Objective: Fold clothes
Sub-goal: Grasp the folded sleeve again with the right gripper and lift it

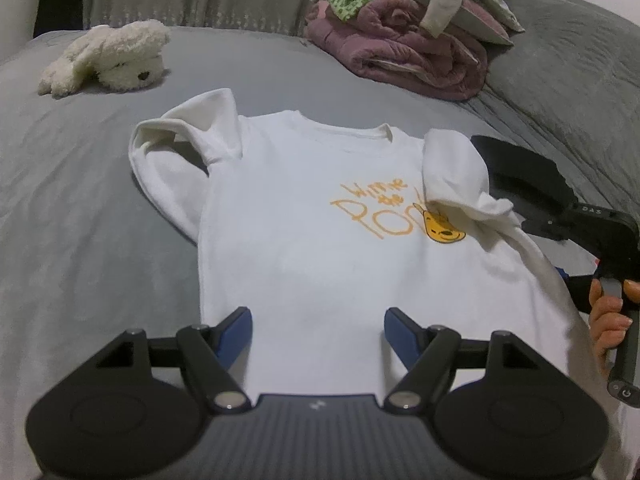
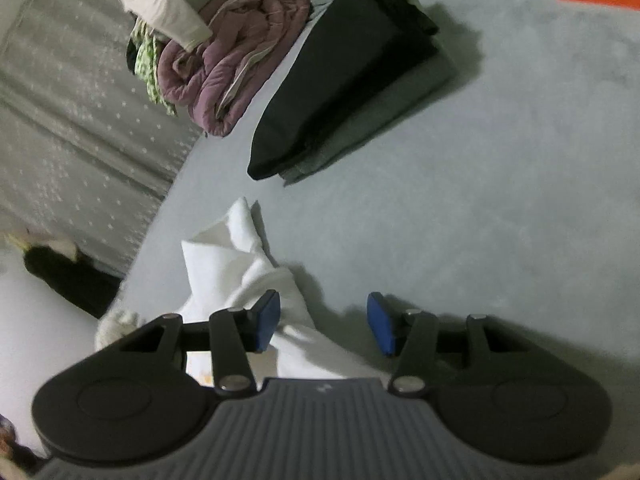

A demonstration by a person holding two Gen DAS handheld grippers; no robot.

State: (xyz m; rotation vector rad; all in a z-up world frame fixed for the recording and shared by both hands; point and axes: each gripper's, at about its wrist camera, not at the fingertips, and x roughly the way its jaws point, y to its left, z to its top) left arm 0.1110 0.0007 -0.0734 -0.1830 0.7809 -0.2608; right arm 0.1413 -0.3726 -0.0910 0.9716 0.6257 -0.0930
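Note:
A white T-shirt (image 1: 312, 248) with an orange bear print lies face up on the grey bed (image 1: 80, 208), collar at the far end. Its left sleeve (image 1: 180, 152) is bunched outward. The right sleeve (image 1: 456, 176) is folded in over the edge of the print. My left gripper (image 1: 318, 320) hovers open over the shirt's lower half, with nothing between its pads. In the right wrist view my right gripper (image 2: 324, 314) is open and rolled sideways just above the white sleeve (image 2: 240, 264). The cloth lies under its left pad (image 2: 268, 316), not pinched.
A folded black garment (image 2: 344, 76) lies on a grey one just right of the shirt. A purple quilt (image 1: 400, 52) piled with clothes sits at the back. A white plush toy (image 1: 108, 56) lies at the back left. A hand (image 1: 608, 320) grips the right handle.

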